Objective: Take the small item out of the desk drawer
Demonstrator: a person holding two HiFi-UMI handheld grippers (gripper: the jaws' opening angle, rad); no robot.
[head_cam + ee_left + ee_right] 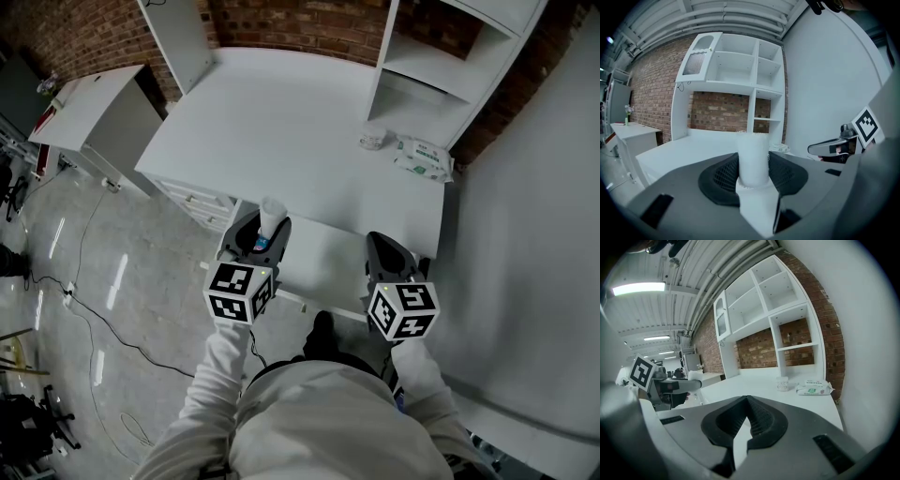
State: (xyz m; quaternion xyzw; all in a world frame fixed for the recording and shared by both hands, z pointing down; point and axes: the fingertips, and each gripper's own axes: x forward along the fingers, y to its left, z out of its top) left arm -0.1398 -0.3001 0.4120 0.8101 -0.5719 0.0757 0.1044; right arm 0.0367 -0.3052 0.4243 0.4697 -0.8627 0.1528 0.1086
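Note:
A small white cylinder (271, 216) stands upright between the pads of my left gripper (263, 230), which is shut on it just in front of the white desk (281, 122). In the left gripper view the cylinder (753, 157) fills the gap between the black ribbed pads (724, 173). Between my two grippers the desk drawer (319, 262) is pulled out, its inside white and bare where it shows. My right gripper (389, 248) hangs at the drawer's right end with its jaws shut and nothing in them (747, 404).
At the desk's back right lie a small round tub (373, 138) and a pack of wipes (422, 157), under the white shelf unit (427, 56). A white cabinet (94, 108) stands to the left. Cables (103, 328) run over the grey floor.

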